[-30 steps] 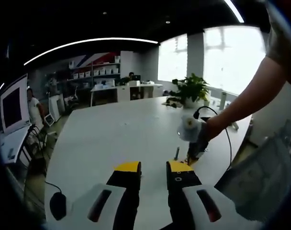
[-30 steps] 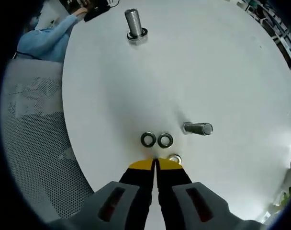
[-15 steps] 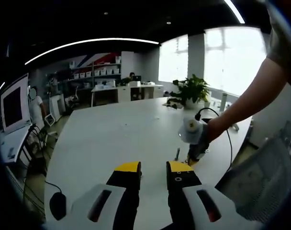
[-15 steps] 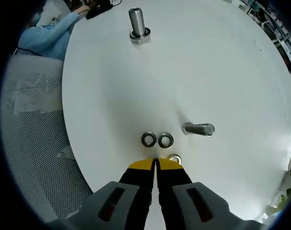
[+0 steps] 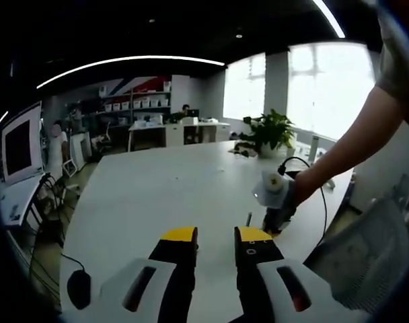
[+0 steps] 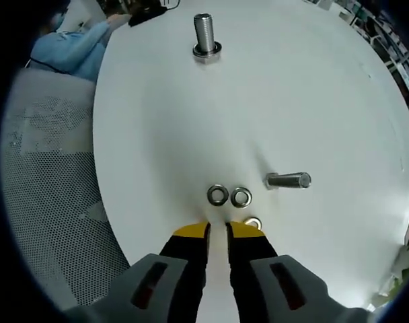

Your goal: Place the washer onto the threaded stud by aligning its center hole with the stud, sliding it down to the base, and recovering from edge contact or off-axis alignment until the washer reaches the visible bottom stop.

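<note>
Pickup step: right tool (image 6: 216, 229), jaws slightly parted and empty, hovers over washers (image 6: 218, 195) near the surface's edge; left tool (image 5: 215, 234) open, idle. Next: pinch one washer.

From the left gripper view I see my left gripper (image 5: 214, 235) with its yellow-tipped jaws parted over the white table (image 5: 157, 195). Just beyond them the right gripper (image 5: 277, 219) points down beside a small upright stud (image 5: 248, 219). A potted plant (image 5: 270, 131) stands further back.
</note>
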The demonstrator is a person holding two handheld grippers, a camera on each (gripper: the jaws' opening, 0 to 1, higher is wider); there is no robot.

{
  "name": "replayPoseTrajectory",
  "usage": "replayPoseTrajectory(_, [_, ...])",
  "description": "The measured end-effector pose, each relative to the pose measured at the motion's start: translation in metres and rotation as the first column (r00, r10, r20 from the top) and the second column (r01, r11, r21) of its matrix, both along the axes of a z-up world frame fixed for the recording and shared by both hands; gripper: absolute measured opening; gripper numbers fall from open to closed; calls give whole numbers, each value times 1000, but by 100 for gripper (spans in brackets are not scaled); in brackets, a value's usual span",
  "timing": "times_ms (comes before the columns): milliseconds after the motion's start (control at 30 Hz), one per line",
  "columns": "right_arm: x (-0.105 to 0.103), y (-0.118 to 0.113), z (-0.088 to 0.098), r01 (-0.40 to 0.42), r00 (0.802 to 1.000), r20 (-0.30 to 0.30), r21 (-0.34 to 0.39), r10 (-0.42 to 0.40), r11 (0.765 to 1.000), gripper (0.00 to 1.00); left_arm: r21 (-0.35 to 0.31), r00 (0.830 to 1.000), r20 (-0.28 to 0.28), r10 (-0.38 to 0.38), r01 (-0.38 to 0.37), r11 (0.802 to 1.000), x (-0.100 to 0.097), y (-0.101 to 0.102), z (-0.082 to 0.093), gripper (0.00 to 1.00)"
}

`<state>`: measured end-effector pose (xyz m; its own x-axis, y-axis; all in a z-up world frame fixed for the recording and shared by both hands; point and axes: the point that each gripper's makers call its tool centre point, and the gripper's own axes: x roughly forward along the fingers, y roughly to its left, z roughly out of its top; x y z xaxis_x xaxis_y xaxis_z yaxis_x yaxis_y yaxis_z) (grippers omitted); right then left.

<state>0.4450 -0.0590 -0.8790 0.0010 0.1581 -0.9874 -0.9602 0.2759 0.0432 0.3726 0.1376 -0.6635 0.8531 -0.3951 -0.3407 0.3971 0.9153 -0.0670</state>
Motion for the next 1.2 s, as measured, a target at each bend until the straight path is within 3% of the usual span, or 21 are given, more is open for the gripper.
replayPoseTrajectory(833, [-13, 4, 1, 9, 1000, 18, 44, -9, 999, 29, 7, 1000, 4, 8, -8, 1000, 0, 2, 0, 22])
replayPoseTrajectory(1200, [-9, -24, 10, 39, 997, 60, 52, -43, 998, 30, 19, 1000, 3, 4, -4, 1000, -1, 1, -1, 22])
